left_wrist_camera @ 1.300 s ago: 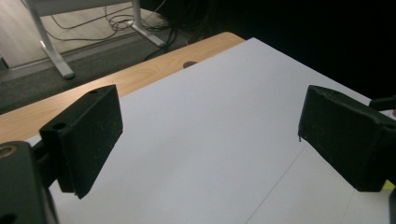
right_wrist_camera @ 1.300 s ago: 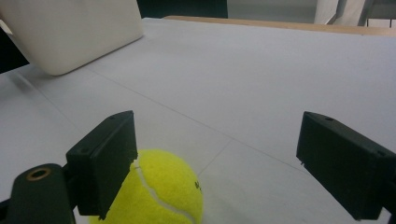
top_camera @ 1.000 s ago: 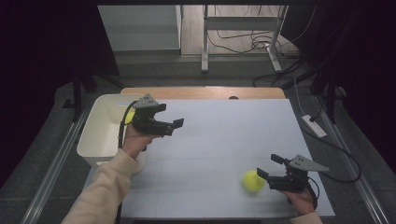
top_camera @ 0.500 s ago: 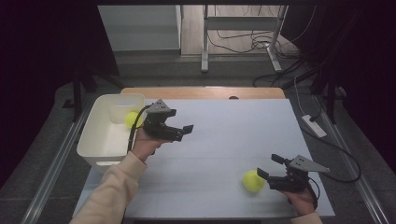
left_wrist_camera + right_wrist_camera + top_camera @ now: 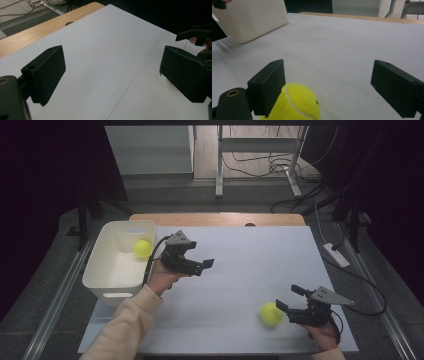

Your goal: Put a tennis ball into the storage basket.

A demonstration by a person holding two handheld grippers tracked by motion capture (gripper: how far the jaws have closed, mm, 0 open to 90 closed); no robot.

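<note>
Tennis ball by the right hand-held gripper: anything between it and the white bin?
Nothing lies on the sheet between the tennis ball and the white bin. The left hand-held gripper, open and empty, hovers beside the bin near that line. The right hand-held gripper is open at the ball.

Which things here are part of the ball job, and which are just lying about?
In the job: tennis ball on the table, tennis ball in the bin, white bin, left gripper, right gripper.
Lying about: power strip, floor cables.
</note>
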